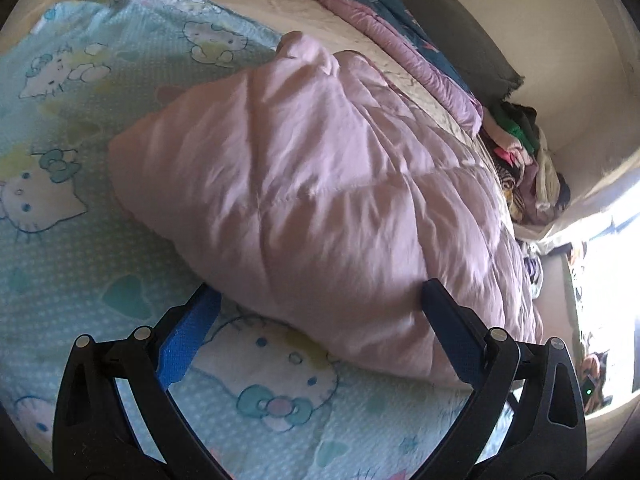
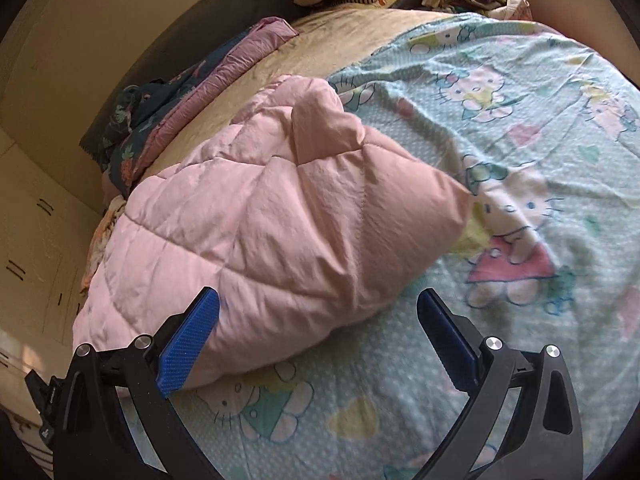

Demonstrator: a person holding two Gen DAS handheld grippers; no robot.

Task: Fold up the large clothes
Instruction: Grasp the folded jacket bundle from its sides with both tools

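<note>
Both grippers, left [image 1: 320, 320] and right [image 2: 318, 324], hang with fingers spread, empty, at the quilt's [image 1: 320, 184] near edge; pinch both layers before lifting.

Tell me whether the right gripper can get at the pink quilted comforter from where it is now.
Probably yes. The right gripper has its jaws open right at the near edge of the pink comforter, which bulges in front of the left finger. Nothing lies between them on the Hello Kitty sheet.
</note>
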